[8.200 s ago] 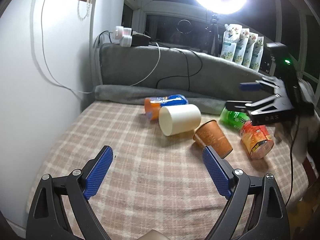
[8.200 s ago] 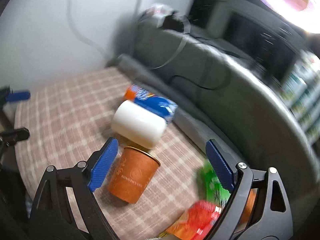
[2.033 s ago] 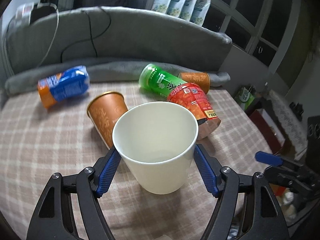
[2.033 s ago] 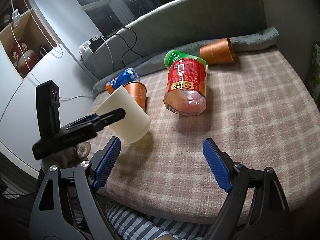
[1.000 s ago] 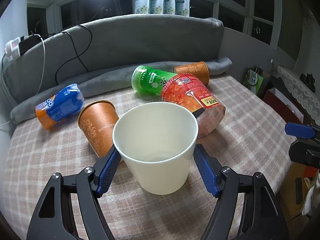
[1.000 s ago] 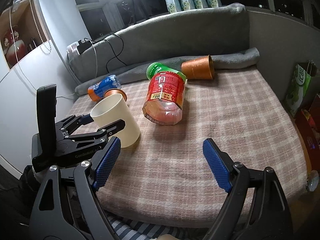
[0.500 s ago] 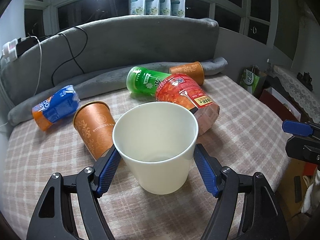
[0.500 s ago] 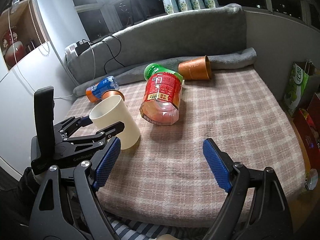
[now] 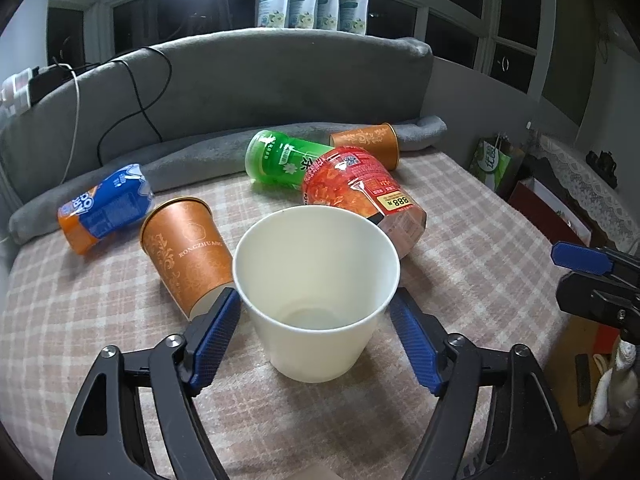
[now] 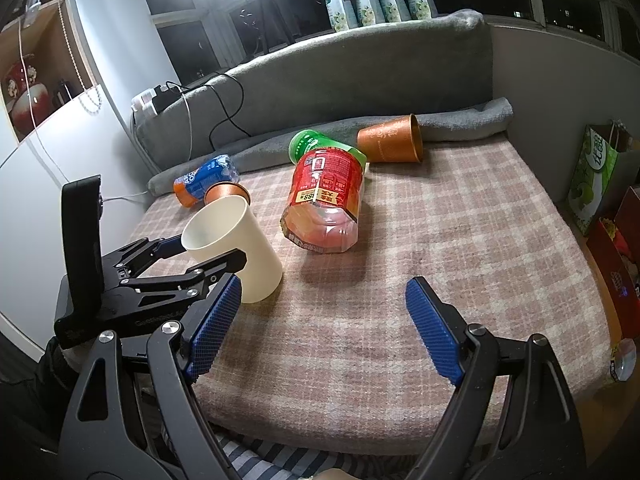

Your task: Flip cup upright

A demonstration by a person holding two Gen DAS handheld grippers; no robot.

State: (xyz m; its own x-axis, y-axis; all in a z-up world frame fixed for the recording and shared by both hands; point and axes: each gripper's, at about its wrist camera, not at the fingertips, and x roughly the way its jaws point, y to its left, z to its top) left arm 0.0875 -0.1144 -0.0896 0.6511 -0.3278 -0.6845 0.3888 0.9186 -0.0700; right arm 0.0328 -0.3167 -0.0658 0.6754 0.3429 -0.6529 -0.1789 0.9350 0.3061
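Left gripper (image 9: 316, 334) clamped on white paper cup (image 9: 316, 292), blue pads (image 9: 214, 334) pressed on both sides of cup wall; cup mouth up, tilted slightly, base at or just above plaid-covered bed (image 9: 100, 304), contact not clear; seen from right wrist view as cup (image 10: 236, 248) held between black fingers of left gripper (image 10: 200, 258). Right gripper (image 10: 324, 330) spread wide, nothing between pads, hovering over near edge of bed (image 10: 460, 248), well apart from cup. Just beside white cup: orange paper cup (image 9: 188, 252) lying on side; red-label bottle (image 9: 360, 196) behind, lying down; green bottle (image 9: 280, 160) touching it; second orange cup (image 9: 370, 146) on side against grey rolled blanket (image 9: 192, 162); blue-orange bottle (image 9: 104, 208) far left.
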